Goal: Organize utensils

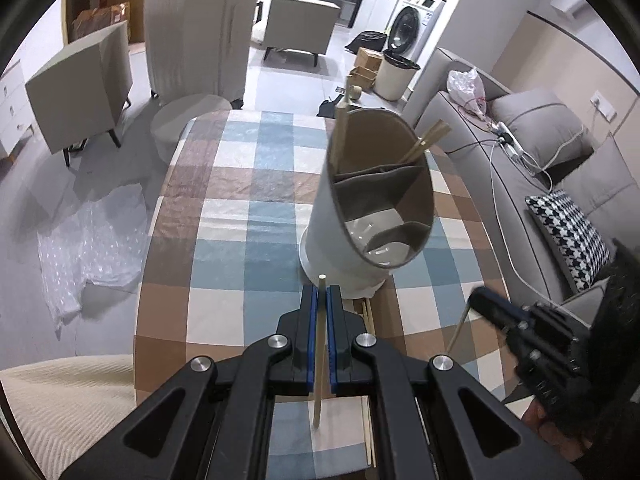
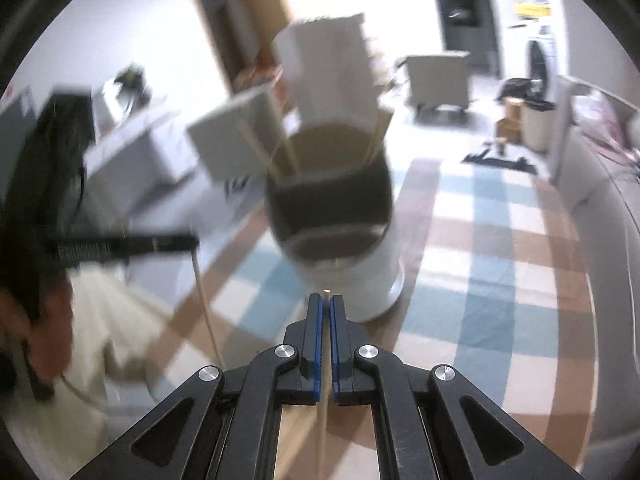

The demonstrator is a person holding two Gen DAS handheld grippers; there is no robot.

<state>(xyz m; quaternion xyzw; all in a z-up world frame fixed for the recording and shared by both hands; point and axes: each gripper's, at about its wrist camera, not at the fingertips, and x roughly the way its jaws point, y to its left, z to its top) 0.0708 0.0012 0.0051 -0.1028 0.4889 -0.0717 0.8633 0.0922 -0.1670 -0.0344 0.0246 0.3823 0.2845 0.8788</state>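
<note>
A white utensil holder (image 1: pixel 352 216) with brown inner compartments stands on the checked tablecloth (image 1: pixel 240 216); several wooden chopsticks (image 1: pixel 426 142) stick out of its far compartment. My left gripper (image 1: pixel 321 294) is shut on one wooden chopstick (image 1: pixel 319 360), just in front of the holder's base. My right gripper (image 2: pixel 327 300) is shut on another chopstick (image 2: pixel 323 420), also just before the holder (image 2: pixel 344 248); this view is blurred. The right gripper (image 1: pixel 500 312) shows at the right of the left wrist view, and the left gripper (image 2: pixel 160 244) at the left of the right wrist view.
More chopsticks (image 1: pixel 370 320) lie on a flat board under the left gripper. A grey sofa (image 1: pixel 540 184) with cushions runs along the table's right side. A round stool (image 1: pixel 188 120) and chairs stand beyond the far end. Plastic sheeting (image 1: pixel 92 248) lies on the floor at left.
</note>
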